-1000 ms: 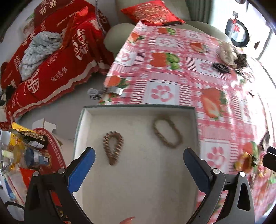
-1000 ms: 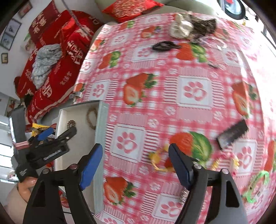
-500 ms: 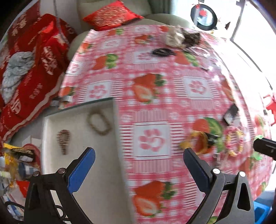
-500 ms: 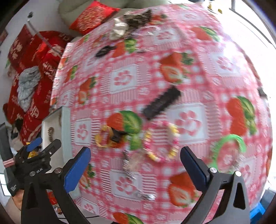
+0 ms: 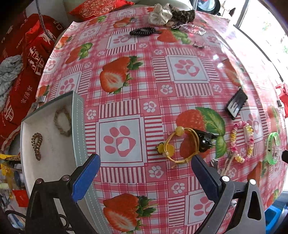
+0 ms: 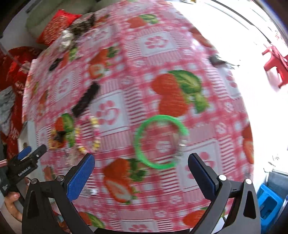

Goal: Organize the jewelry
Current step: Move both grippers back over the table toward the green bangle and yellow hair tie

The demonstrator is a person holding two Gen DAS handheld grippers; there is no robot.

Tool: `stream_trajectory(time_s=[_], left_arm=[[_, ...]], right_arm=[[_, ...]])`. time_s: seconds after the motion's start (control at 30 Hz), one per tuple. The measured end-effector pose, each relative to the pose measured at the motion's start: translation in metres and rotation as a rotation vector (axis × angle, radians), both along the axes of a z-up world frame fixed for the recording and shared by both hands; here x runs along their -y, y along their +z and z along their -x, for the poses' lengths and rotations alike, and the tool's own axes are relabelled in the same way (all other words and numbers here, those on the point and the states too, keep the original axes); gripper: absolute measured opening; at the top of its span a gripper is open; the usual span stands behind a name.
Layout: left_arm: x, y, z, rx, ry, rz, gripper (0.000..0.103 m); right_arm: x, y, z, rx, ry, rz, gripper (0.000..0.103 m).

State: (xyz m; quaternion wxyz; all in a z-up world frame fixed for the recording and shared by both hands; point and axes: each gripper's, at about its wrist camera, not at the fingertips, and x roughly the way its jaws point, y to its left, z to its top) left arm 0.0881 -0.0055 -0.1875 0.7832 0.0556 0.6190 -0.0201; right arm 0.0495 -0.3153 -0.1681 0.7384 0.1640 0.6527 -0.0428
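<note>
1. While both views are swinging away from the tray [image 5: 79,129] toward the loose pieces on the table [image 5: 136,86], the left hand-held gripper [image 5: 144,172] is hanging wide open and empty, now over the paw-print square just right of the tray; a second ago it was sitting right above the tray floor.
2. Two bracelets are lying inside the tray: a brown coiled bracelet [image 5: 36,144] and a beaded loop [image 5: 62,120], apart from each other, so part of the sorting looks done.
3. Right hand-held gripper [image 6: 141,167] is also open, holding nothing, and is now hovering with the green bangle [image 6: 156,140] just ahead of its jaws; a second ago it was facing the yellow cord piece nearer the tray. View is motion-blurred, so contact is unclear, probably none.
4. Right of the tray, in order outward: yellow cord bracelet [image 5: 180,144] with a black clip [image 5: 205,140] touching it, then pink-yellow bead bracelet [image 5: 241,142], then the green bangle, with a black comb clip [image 5: 236,104] further back.
5. Far from the tray at the table's back edge: black hair claw [image 5: 144,31] and a pile of scrunchies [image 5: 169,13].
6. Judgement: the shift means the next pick is being lined up, likely green bangle for the right, yellow cord bracelet for the left; several items are waiting.
</note>
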Motion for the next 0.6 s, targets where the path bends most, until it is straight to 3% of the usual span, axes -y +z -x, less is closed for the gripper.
stream_trajectory(time_s=[0.2,0.3,0.6], left_arm=[[0.000,-0.012,-0.005,-0.008,0.021,-0.019,0.103],[-0.002,-0.019,-0.010,-0.023,0.033,-0.029,0.096],[0.003,-0.030,-0.015,-0.034,0.038,-0.017,0.094]], right_arm=[[0.027,-0.015,0.007,-0.032,-0.051,0.053,0.103],[0.036,-0.021,0.008,-0.047,-0.060,0.079,0.103],[0.042,-0.039,-0.002,-0.061,-0.047,0.116,0.101]])
